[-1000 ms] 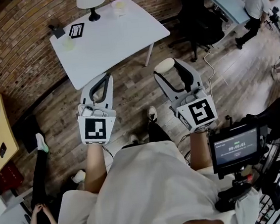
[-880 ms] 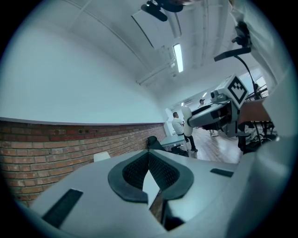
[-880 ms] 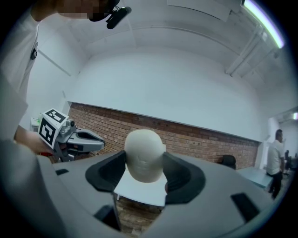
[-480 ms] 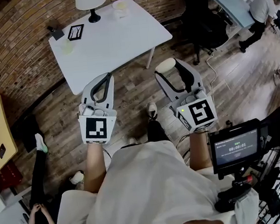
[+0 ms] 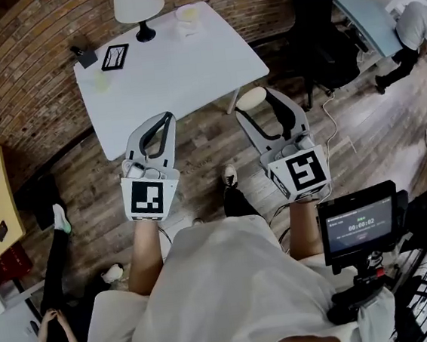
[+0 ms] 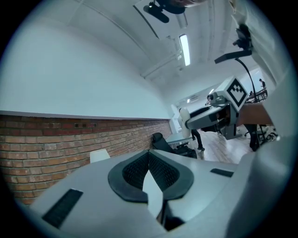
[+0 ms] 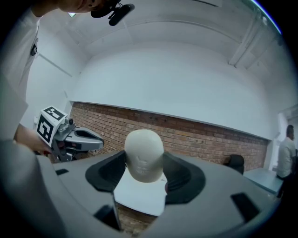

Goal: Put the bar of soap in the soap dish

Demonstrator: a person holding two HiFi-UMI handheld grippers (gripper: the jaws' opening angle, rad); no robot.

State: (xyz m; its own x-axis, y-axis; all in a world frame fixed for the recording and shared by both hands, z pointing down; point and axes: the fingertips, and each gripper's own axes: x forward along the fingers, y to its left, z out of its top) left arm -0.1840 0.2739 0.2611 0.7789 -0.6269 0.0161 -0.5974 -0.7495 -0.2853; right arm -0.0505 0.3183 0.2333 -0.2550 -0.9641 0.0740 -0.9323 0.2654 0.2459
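My right gripper (image 7: 145,171) is clamped on the bar of soap (image 7: 144,148), which pokes out past the fingertips, just off the desk's (image 5: 180,67) near edge. My left gripper (image 6: 149,154) has its fingers together, holding nothing.

The right gripper (image 5: 257,97) holds the bar of soap (image 5: 249,100) above the wooden floor (image 5: 204,141), near the white table (image 5: 179,64).
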